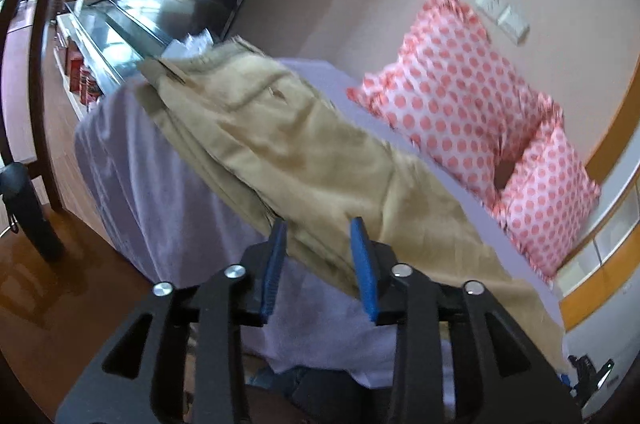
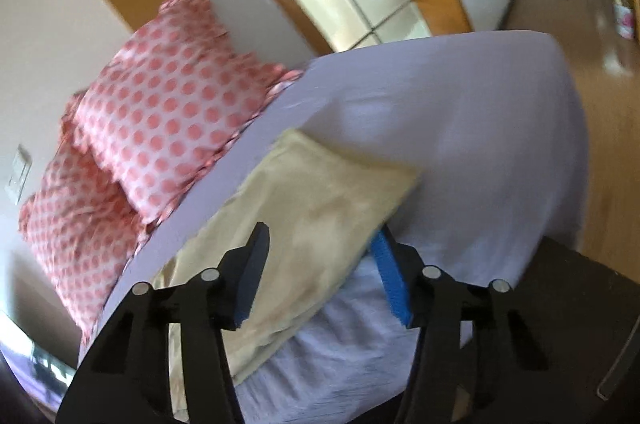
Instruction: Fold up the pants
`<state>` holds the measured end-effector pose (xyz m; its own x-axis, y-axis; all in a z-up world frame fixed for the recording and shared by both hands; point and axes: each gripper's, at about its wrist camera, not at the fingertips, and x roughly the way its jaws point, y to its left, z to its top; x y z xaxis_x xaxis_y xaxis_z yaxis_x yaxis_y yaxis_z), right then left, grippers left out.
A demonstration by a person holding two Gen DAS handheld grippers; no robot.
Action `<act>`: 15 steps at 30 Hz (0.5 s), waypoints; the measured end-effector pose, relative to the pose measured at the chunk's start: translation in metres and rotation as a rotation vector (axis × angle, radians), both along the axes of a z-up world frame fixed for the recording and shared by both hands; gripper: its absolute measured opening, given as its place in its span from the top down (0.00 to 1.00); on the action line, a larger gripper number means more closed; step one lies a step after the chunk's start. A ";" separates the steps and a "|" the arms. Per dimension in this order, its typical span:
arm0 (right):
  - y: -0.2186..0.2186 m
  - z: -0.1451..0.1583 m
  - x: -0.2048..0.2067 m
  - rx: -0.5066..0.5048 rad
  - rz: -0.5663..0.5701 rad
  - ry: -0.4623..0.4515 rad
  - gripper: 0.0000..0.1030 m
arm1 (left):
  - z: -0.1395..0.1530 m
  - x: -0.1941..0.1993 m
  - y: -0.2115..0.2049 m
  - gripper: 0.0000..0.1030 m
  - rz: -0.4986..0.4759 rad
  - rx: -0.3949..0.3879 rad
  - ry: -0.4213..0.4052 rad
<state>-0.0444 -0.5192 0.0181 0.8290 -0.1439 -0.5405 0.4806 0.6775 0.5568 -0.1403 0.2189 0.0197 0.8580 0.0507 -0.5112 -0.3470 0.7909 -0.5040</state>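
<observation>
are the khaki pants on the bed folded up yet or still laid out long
Still laid out long. The pants stretch lengthwise across the bed, waistband far, leg end near the open right gripper.

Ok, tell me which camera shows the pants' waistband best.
Left wrist view: the pants stretch across the bed, waistband and pocket visible at the far end. The right wrist view shows only the leg end.

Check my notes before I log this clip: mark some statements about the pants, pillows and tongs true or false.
1. The tan cotton pants lie on a lavender bedsheet. True.
2. The left tongs are clamped shut. False: their blue pads stand apart, open.
3. Two pink polka-dot pillows sit on the bed. True.
4. The right tongs are shut. False: they are open around the pants' edge.
</observation>
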 end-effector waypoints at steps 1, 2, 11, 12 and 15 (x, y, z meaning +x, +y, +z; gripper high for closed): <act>0.004 -0.001 0.003 -0.010 0.015 -0.006 0.53 | 0.001 0.000 0.002 0.61 0.007 0.001 -0.001; 0.007 -0.006 0.008 0.000 0.044 -0.020 0.65 | 0.000 0.000 0.004 0.61 0.006 0.001 0.000; 0.065 0.048 0.050 -0.133 0.258 -0.172 0.96 | -0.014 0.003 0.009 0.46 -0.053 -0.047 -0.001; 0.084 0.059 0.058 -0.141 0.325 -0.206 0.96 | -0.015 0.003 0.009 0.42 -0.056 -0.053 -0.007; 0.175 0.087 0.084 -0.174 0.620 -0.300 0.96 | -0.016 0.000 0.008 0.33 -0.065 -0.058 -0.029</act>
<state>0.0393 -0.3445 0.1055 0.8957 0.3389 -0.2880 -0.1793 0.8678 0.4634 -0.1404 0.2273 0.0032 0.8729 -0.0349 -0.4867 -0.2802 0.7808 -0.5585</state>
